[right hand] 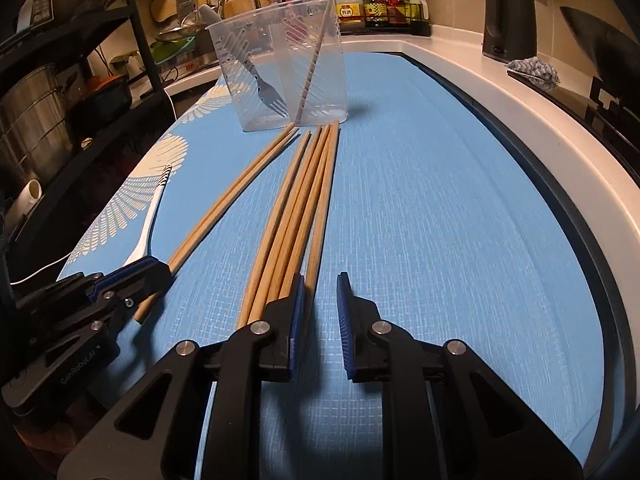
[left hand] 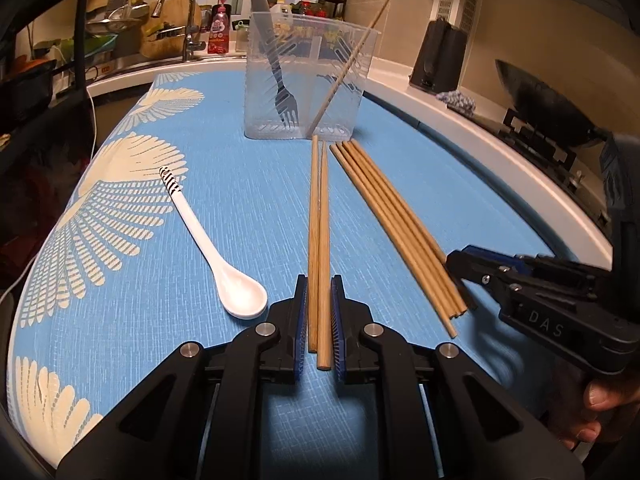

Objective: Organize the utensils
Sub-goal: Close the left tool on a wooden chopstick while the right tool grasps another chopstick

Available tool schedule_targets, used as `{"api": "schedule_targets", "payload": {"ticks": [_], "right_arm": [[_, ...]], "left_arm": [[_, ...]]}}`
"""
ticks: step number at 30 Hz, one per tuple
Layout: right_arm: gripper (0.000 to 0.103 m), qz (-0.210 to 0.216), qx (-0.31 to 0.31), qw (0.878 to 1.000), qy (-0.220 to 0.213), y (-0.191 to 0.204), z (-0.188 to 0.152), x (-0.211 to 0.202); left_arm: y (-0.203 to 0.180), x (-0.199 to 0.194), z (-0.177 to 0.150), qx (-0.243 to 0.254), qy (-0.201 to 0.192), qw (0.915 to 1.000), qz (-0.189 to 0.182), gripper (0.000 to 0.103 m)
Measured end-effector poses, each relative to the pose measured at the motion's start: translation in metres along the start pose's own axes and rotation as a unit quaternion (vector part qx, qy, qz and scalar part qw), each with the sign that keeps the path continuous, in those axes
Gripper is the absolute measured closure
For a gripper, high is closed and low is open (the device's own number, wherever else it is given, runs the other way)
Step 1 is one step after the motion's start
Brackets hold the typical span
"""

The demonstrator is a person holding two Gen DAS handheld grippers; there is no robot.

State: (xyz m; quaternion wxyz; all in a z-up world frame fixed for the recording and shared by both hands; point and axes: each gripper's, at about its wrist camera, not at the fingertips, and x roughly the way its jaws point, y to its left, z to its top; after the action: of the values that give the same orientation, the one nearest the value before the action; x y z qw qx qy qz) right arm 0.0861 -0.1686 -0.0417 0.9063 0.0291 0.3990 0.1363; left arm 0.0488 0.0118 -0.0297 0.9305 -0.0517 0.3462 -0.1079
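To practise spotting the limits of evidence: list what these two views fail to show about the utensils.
- Right wrist view: bowl of the white spoon, hidden behind the left gripper.
- Right wrist view: near ends of the chopstick bundle, covered by the right gripper.
- Right wrist view: top of the leaning chopstick, cut off by the upper edge.

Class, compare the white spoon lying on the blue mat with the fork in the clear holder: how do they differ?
The white spoon lies flat on the blue mat; the fork stands tilted inside the clear holder, tines down. The spoon is glossy white with a black-striped handle end; the fork looks dark grey seen through the plastic. The spoon is still unsorted, the fork already put away. Both are eating utensils.
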Motion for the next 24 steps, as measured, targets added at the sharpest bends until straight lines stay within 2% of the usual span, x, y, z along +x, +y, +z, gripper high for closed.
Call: {"api": "schedule_targets", "payload": {"ticks": [7,12,15,19,24], "right_arm": [[0.089,-0.014,-0.015,1.0,0.0,0.002,0.0,-0.002],[0.089,-0.021,-0.035,0.999,0.008,0.006,-0.001,0.0],[0.089,-0.025,-0.043,0.999,0.004,0.008,-0.003,0.0],[0.096,-0.024,-0.042,0.999,0.006,0.007,-0.002,0.001],[0.097,-0.024,-0.027,0.999,0.009,0.001,-0.001,-0.001]], "left_arm": [[0.009,0.002,0.001,-0.016,-0.001,0.9997,0.017,0.093],[-0.005,0.008,-0.001,0.018,0.012,0.9996,0.02,0.094],[-0.01,0.01,-0.002,0.038,0.01,0.9986,0.034,0.094],[-0.011,0.011,-0.001,0.042,0.006,0.9982,0.041,0.094],[-0.011,0.011,-0.001,0.043,0.005,0.998,0.046,0.097]]}}
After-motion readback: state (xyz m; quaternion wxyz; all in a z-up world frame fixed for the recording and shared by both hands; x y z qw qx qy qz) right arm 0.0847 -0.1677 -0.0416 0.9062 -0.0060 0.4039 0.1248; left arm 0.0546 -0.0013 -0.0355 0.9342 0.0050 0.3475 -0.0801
